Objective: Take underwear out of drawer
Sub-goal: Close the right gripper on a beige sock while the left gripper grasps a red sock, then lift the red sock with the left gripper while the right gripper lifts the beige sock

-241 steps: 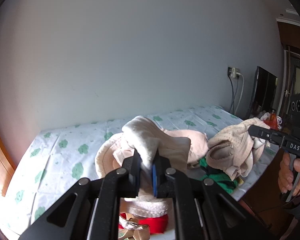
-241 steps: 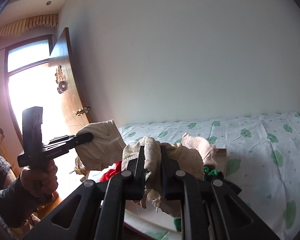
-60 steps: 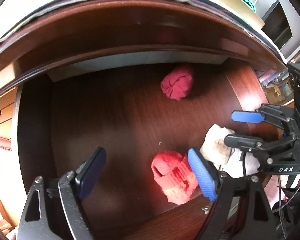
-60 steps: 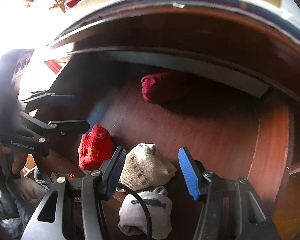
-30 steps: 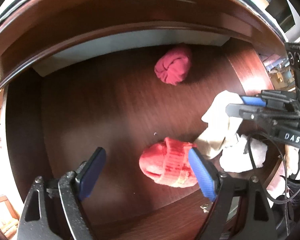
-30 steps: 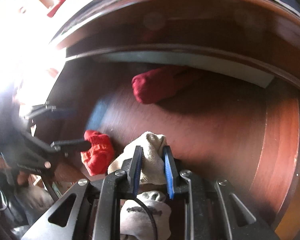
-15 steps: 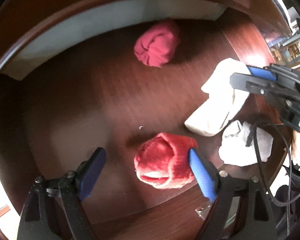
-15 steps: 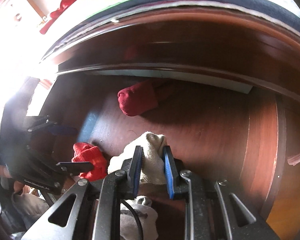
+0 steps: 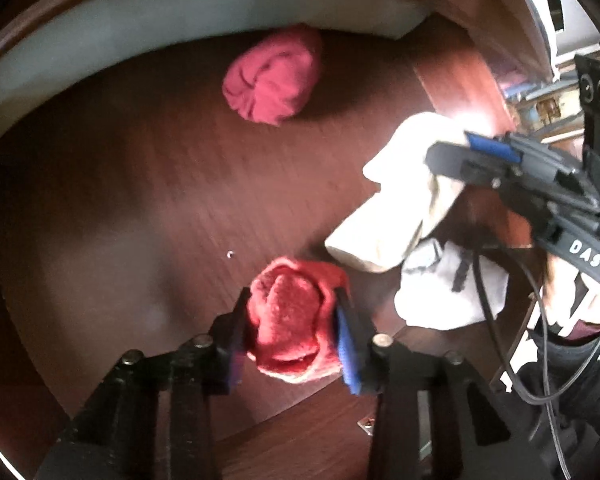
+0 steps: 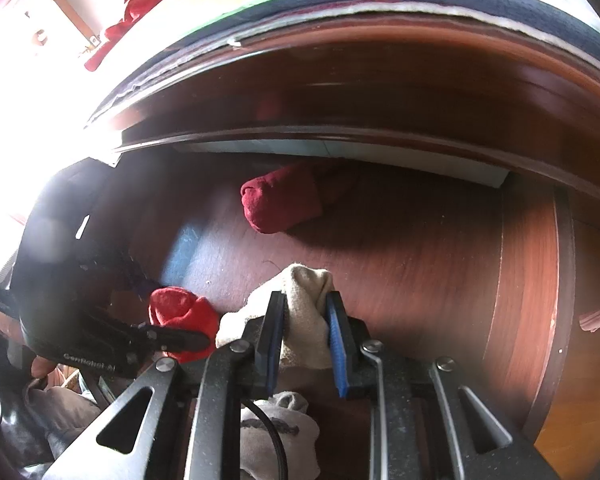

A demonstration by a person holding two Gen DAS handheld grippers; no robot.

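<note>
Two tools in dark wood drawer [image 9: 140, 184]: left tool [image 9: 292, 332] closing on red bundle [image 9: 292, 320], right tool [image 10: 304, 332] gripping beige bundle [image 10: 304, 304].

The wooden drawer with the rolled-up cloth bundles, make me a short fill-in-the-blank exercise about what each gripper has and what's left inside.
1. The left gripper is closing on a rolled bundle coloured ____.
2. The right gripper is shut on a knitted bundle coloured ____.
3. The dark pink bundle lies untouched near the drawer's ____ wall.

Missing words: red; beige; back
</note>
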